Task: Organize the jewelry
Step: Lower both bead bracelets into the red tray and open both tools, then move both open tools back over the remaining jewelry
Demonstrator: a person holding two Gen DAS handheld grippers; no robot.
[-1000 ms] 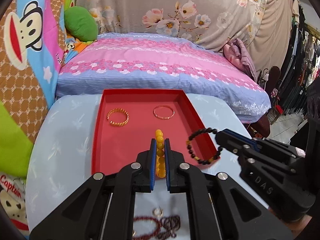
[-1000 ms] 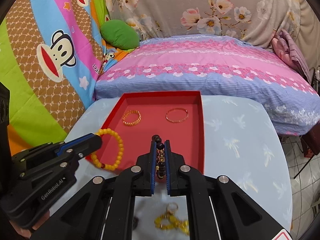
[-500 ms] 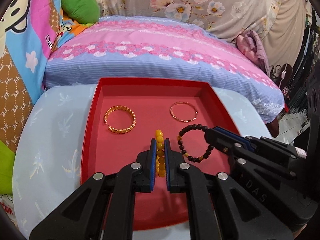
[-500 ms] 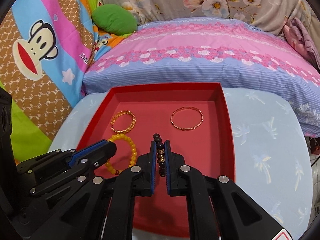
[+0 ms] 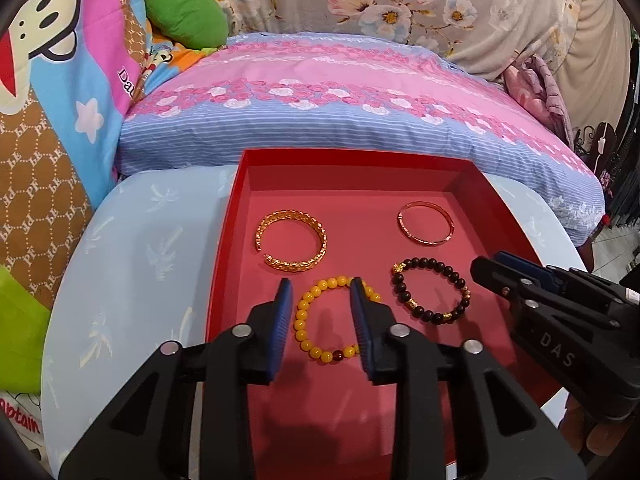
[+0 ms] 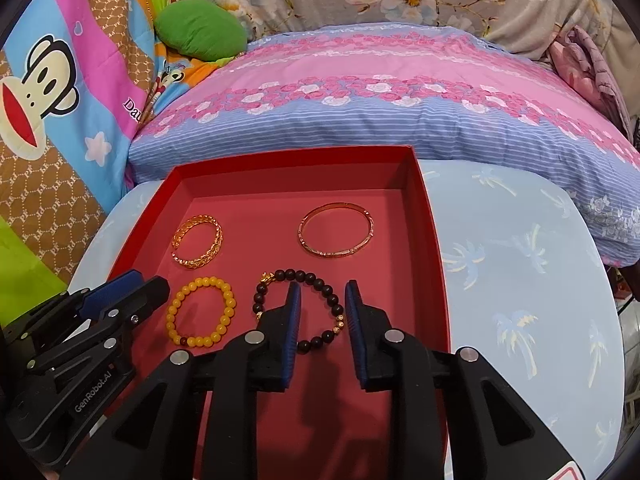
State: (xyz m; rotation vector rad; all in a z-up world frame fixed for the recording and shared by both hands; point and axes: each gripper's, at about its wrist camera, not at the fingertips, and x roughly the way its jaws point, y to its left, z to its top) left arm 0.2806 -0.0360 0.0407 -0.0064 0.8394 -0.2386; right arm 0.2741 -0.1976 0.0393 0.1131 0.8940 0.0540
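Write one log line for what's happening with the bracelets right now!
left tool: open over yellow bead bracelet | right tool: open over dark bead bracelet | both bracelets lying in red tray

On my right gripper I read "DAS" in grey letters. My left gripper carried "GenRobot.AI" along its side. The monkey-print blanket showed "Da…", cut off, and red "…ptain" near its bottom edge.
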